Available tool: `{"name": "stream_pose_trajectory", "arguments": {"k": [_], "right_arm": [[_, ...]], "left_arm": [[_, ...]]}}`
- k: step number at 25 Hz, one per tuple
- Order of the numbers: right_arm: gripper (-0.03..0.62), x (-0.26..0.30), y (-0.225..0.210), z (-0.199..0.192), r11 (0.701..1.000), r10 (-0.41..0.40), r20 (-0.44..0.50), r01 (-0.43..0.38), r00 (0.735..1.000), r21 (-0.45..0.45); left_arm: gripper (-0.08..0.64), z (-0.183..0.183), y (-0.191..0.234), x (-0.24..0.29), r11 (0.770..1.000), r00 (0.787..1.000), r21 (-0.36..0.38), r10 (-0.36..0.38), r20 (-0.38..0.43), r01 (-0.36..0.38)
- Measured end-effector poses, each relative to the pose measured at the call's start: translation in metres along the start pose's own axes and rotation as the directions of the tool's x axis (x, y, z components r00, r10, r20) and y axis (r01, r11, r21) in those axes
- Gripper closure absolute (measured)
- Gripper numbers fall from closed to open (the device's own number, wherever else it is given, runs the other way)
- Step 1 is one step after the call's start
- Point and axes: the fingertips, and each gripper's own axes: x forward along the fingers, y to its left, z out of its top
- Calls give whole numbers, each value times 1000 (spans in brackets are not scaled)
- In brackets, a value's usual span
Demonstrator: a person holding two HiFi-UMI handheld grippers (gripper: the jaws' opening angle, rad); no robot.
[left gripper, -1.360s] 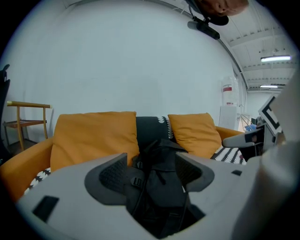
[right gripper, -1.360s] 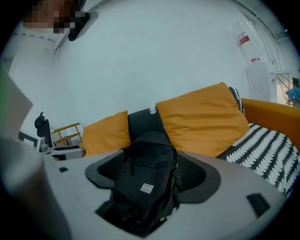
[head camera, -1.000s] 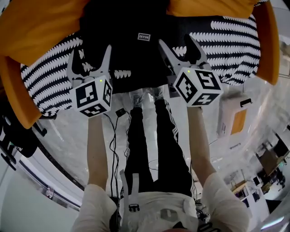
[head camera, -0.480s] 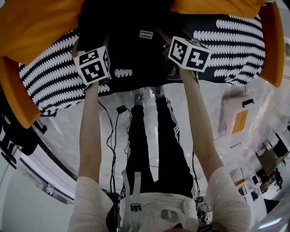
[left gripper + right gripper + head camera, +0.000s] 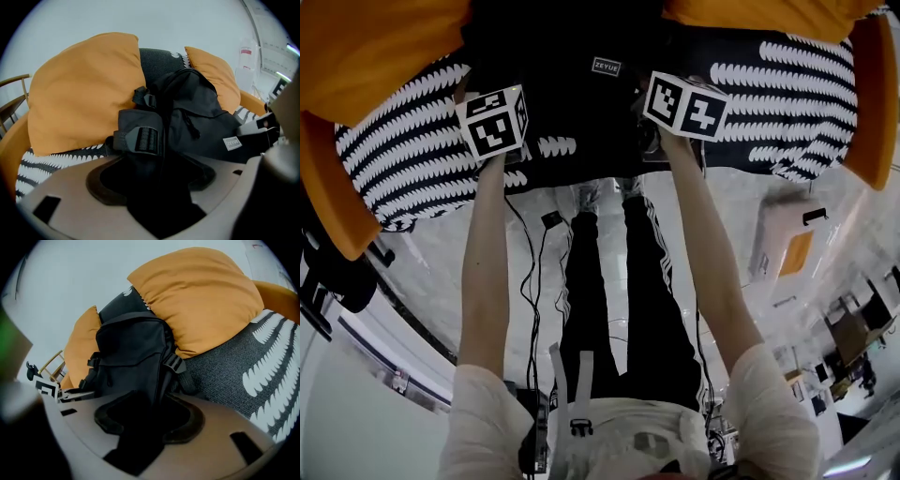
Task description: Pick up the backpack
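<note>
Seen from above, a person in a white top stands at the front edge of an orange sofa [image 5: 326, 202] whose seat cover [image 5: 412, 164] is black with rows of white leaf-like marks; a black backpack [image 5: 581, 112] stands in the middle of the seat, its base near the front edge and its top leaning back between two orange cushions, the left cushion [image 5: 79, 89] at the seat's left back corner and the right cushion [image 5: 201, 296] at its right back corner; a small white-edged label [image 5: 606, 66] sits on the front of the bag; both bare forearms reach forward, one to each side of the backpack; the left gripper [image 5: 154, 176] is at the bag's left side, just below a grey strap buckle [image 5: 146, 139]; its jaws have just been closing and stand fairly wide, with dark backpack fabric filling the gap from pad to pad, so it has hold of the bag; the right gripper [image 5: 150, 416] is at the bag's right side, below a black buckle [image 5: 174, 364]; its jaws have also just been closing, stand about half open, and pinch the side edge of the backpack between the pads; the bag rests on the seat; black cables [image 5: 530, 281] trail over the glossy pale floor beside the person's legs.
</note>
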Motion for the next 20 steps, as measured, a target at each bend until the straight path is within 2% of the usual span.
{"name": "stream_pose_trajectory", "arguments": {"k": [3, 5, 6, 13, 20], "right_arm": [[431, 0, 1, 0, 1000, -4, 2, 4, 1000, -14], [446, 2, 0, 1, 1000, -6, 5, 6, 1000, -11], [460, 3, 0, 1, 1000, -7, 9, 7, 1000, -8], [488, -1, 5, 1, 999, -17, 31, 18, 999, -30], [502, -29, 12, 17, 988, -71, 84, 82, 994, -134]], "left_arm": [[310, 0, -6, -4, 999, 999, 27, -36, -16, 36], [388, 1, -10, -5, 996, 999, 71, -41, -34, 44], [469, 1, -11, -5, 995, 999, 93, -35, -39, 39], [514, 3, -14, -14, 990, 998, 125, -57, -21, 59], [522, 20, -27, -51, 993, 995, 96, -73, 72, 66]]}}
